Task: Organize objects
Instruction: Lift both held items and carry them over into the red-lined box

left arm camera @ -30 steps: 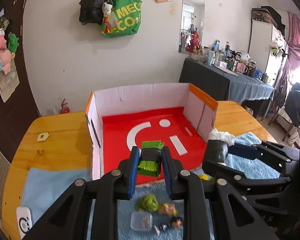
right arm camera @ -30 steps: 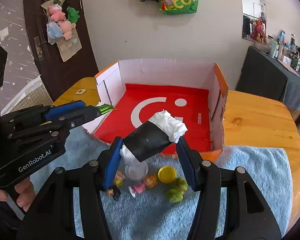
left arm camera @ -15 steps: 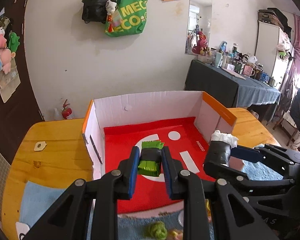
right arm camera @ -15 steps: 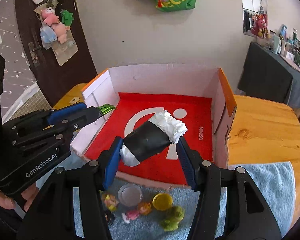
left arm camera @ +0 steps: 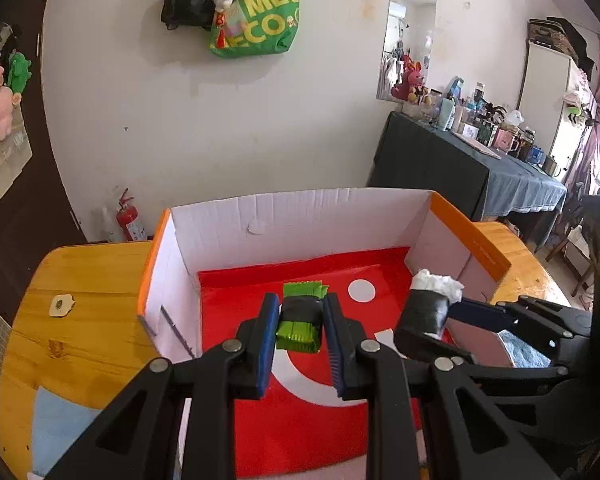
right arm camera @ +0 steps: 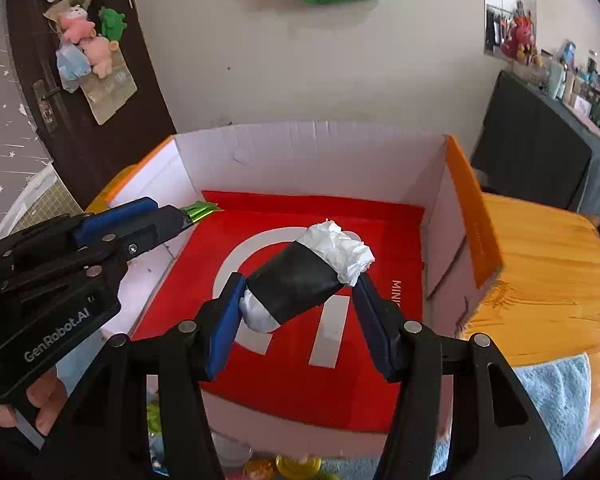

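From the left wrist, the left gripper [left arm camera: 299, 322] is nearly closed, its blue ribbed pads pinching a small green foil packet [left arm camera: 299, 330] with a black band round its middle. The packet's long axis runs away from the camera, along the fingers, one crimped shiny end poking out ahead and the other behind. It hangs in the air over the box [left arm camera: 292, 216], above the left half of the glossy red floor with its white markings. The drop is straight down from the jaws. To the right, the black-wrapped roll [left arm camera: 430, 304] sits in the other gripper, nearer the orange-edged right wall.

From the right wrist, the right gripper [right arm camera: 298, 300] stands partly open and clamped on the same roll, a soft cylinder banded in matte black with crumpled white tissue bulging from both ends. It lies crosswise between the pads, tilted, its far-right end higher. It hangs over the middle of the red floor, so this hand too only has to lower and let go. The left gripper enters from the left, over the white corrugated side wall, the packet's green tip just showing. Below the near wall, small toys [right arm camera: 296, 466] lie on a blue towel [right arm camera: 556, 388], though the arms cover most of them and I cannot make them out properly.
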The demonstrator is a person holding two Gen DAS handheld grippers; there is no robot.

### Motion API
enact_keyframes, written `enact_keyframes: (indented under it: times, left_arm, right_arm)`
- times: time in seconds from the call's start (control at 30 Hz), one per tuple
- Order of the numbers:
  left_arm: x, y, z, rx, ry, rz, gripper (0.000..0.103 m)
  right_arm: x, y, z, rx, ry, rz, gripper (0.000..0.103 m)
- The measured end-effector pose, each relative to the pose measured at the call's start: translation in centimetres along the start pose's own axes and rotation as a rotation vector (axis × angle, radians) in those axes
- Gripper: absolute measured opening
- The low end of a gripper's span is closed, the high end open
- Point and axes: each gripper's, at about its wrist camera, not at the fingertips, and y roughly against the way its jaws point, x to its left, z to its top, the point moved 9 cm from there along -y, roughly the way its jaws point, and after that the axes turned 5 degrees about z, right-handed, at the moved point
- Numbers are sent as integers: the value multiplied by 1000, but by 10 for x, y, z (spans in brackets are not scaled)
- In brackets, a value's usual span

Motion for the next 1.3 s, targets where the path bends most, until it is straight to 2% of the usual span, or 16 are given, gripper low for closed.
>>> enact_keyframes:
  times: [0.53, 0.8, 1.3]
  left_arm:
    - [8, -56, -2, 111, 13, 15, 24]
    - [16, -79, -5, 167, 10, 45, 24]
    - [14, -104, -30, 308, 23, 12, 24]
  right_arm:
    - [-23, -40, 14, 107, -58, 9, 53]
    - [-34, -59, 8, 179, -40, -47, 53]
    - [-40, -69, -1, 279, -50, -60, 53]
